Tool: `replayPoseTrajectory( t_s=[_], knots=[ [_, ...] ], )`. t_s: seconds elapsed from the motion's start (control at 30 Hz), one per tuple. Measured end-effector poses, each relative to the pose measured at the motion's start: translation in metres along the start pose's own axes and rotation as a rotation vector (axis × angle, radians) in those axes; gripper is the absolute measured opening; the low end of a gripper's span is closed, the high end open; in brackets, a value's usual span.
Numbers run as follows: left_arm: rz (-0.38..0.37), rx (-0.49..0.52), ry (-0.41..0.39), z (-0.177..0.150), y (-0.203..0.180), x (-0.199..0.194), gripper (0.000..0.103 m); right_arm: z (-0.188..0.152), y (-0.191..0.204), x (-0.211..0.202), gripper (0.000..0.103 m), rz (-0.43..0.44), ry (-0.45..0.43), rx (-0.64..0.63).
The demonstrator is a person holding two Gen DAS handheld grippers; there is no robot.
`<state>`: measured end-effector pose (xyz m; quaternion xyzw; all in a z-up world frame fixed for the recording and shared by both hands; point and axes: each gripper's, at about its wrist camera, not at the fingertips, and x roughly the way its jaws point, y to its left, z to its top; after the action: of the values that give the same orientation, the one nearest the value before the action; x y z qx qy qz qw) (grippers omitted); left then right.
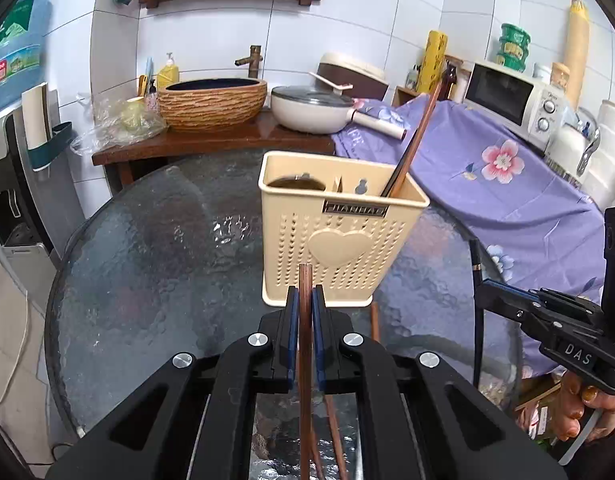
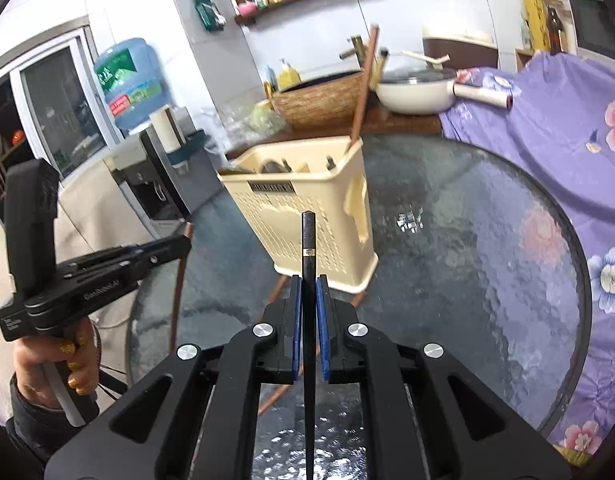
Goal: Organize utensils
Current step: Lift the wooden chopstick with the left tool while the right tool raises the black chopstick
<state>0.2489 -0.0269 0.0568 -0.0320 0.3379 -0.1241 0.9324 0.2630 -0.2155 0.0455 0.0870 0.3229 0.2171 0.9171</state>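
Brown chopstick (image 1: pixel 305 320): clamped in left tool (image 1: pixel 305 300), jaws closed down to the stick's width, blue pads on either side. Stick runs straight up between them, tip standing just short of the cream utensil holder (image 1: pixel 339 240), lower end trailing below the tool over the glass.

Black chopstick (image 2: pixel 308 264): same arrangement in right tool (image 2: pixel 308 292), jaws pinched tight on it, gilt band showing just above the pads, blunt end up.

Handling, as a judgement: both sticks thin, stiff, very light. Smooth finish, so likely to pivot or slide in the pads if bumped against the holder's rim. Both are gripped part-way along the shaft with some length ahead of the pads and more trailing behind.

Holder stands upright on the round glass counter (image 1: pixel 147 240), divided into compartments. A brown pair (image 1: pixel 411 148) already leans out of its right-hand compartment; a round dark thing sits in the left one, identity unclear. More brown sticks (image 2: pixel 275 288) lie on the glass close to the holder's base, seen partly through the tool frames.

Outward: wooden side bench with woven basin (image 1: pixel 213 102), white lidded pan (image 1: pixel 311 114), purple floral cloth (image 1: pixel 487 184), microwave (image 1: pixel 511 100).

Holder is near both tools, not touching.
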Motion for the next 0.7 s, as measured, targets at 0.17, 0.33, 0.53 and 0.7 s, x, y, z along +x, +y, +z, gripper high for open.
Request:
replayPoseTrajectory(
  t_s=[0.17, 0.33, 0.53, 0.7],
  knots=[
    [-0.033, 0.004, -0.031, 0.009, -0.001, -0.018, 0.007, 0.012, 0.012, -0.021, 0.008, 0.016, -0.041, -0.030],
    [-0.051, 0.012, -0.048, 0.016, -0.004, -0.029, 0.007, 0.022, 0.022, -0.036, 0.008, 0.031, -0.070, -0.054],
    [-0.052, 0.016, -0.066, 0.023, -0.006, -0.038, 0.007, 0.032, 0.031, -0.046, 0.008, 0.038, -0.095, -0.080],
    [-0.057, 0.029, -0.089, 0.029, -0.007, -0.049, 0.007, 0.040, 0.039, -0.051, 0.008, 0.039, -0.108, -0.105]
  ],
)
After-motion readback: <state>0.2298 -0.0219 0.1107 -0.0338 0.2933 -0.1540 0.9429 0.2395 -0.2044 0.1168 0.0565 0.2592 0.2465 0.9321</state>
